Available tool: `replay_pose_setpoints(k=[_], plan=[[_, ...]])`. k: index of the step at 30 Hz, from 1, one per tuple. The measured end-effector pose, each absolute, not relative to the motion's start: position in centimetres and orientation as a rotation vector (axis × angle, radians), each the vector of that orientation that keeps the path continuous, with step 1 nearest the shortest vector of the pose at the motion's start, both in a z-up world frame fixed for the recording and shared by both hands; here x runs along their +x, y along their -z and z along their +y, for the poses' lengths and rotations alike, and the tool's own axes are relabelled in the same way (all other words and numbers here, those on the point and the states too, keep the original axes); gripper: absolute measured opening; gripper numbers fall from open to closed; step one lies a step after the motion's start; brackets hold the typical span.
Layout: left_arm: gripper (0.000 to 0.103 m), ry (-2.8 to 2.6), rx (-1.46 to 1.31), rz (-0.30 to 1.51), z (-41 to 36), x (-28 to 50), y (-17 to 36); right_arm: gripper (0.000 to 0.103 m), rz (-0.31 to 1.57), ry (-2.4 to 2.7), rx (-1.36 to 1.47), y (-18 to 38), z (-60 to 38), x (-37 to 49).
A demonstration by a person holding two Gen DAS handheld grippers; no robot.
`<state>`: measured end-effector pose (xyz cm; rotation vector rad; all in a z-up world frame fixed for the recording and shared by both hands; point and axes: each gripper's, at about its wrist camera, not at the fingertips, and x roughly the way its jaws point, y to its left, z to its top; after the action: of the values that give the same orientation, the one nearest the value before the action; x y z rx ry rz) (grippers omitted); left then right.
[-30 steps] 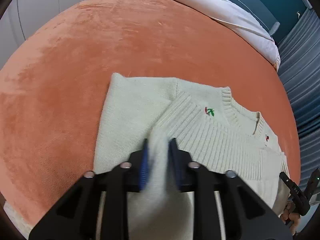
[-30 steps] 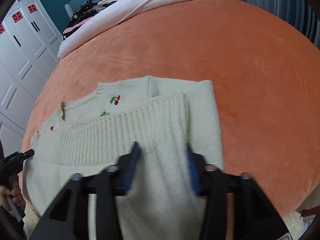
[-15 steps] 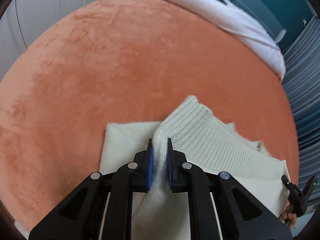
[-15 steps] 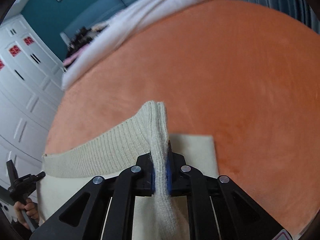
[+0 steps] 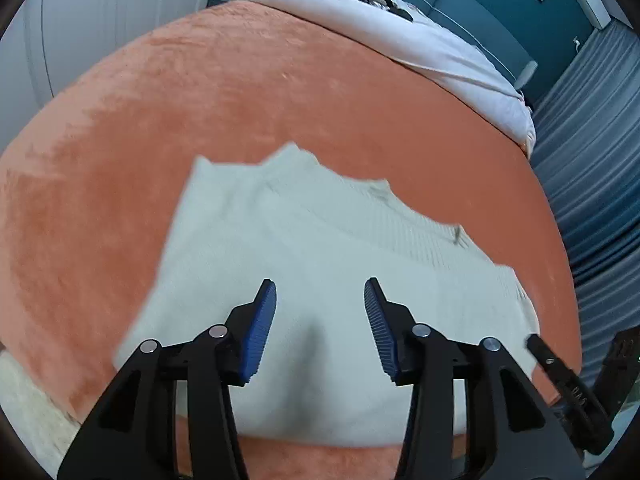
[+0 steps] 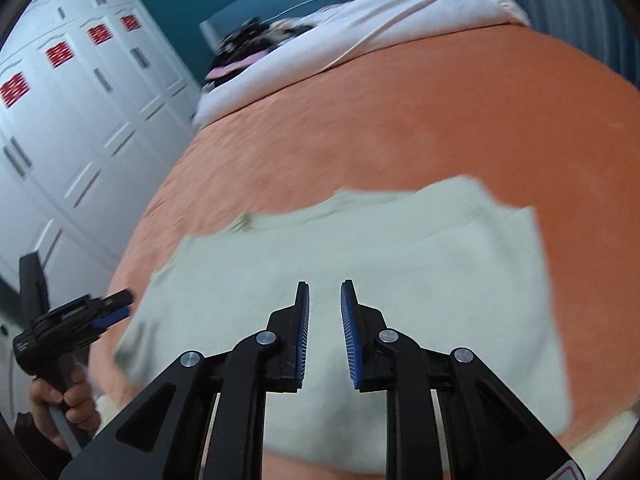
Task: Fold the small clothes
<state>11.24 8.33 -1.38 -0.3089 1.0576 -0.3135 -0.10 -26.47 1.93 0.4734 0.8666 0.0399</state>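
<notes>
A cream knitted sweater lies folded flat on an orange blanket covering a bed. The left gripper hovers above the sweater's near half, its blue-padded jaws opening with nothing between them. The right gripper hovers above the same sweater, jaws parting, also released and empty. Beyond the sweater, a white duvet lies at the blanket's far edge. White wardrobe doors stand left of the sweater in the right wrist view.
</notes>
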Motion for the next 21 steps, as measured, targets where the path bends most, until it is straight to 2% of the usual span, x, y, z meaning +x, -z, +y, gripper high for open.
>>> replay_pose_setpoints(k=[4,6,7,9,11,12,13,16,17,18,19,20,21], plan=[[0.046,0.33,-0.207,1.148,5.5,8.9,4.7,0.018,0.997,-0.222,0.405,1.9,-18.8,0.4],[0.044,0.31,-0.185,1.149,6.7,8.6,5.5,0.002,1.041,-0.202,0.36,3.6,-19.1,0.0],[0.039,0.296,-0.199,1.158,7.8,8.5,5.7,0.0,1.045,-0.186,0.383,4.1,-20.5,-0.6],[0.036,0.248,-0.243,1.158,10.5,8.3,5.8,0.0,1.042,-0.06,0.431,4.7,-24.6,-2.5],[0.027,0.219,-0.289,1.158,13.0,7.9,6.3,0.0,1.035,0.048,0.489,5.3,-29.5,-5.2],[0.014,0.219,-0.319,1.163,14.0,7.7,6.8,0.0,1.038,0.103,0.51,5.6,-31.6,-6.6],[0.006,0.214,-0.336,1.161,14.5,7.5,7.1,0.0,1.033,0.139,0.521,5.7,-33.3,-8.0],[0.006,0.197,-0.369,1.149,14.8,7.3,6.8,0.0,1.011,0.147,0.629,5.5,-35.5,-10.1],[0.008,0.183,-0.394,1.144,14.9,7.0,6.3,0.01,1.001,0.182,0.602,4.8,-35.5,-10.5],[0.022,0.166,-0.432,1.121,15.4,6.6,5.5,0.017,0.985,0.236,0.562,3.9,-35.7,-11.4],[0.052,0.146,-0.467,1.083,16.0,6.2,4.7,0.033,0.952,0.27,0.549,3.1,-36.0,-12.1],[0.066,0.125,-0.498,1.037,16.7,5.7,3.9,0.057,0.918,0.289,0.566,2.4,-36.4,-12.3],[0.093,0.059,-0.507,1.0,17.6,5.3,3.4,0.067,0.889,0.32,0.588,2.1,-36.9,-12.9]])
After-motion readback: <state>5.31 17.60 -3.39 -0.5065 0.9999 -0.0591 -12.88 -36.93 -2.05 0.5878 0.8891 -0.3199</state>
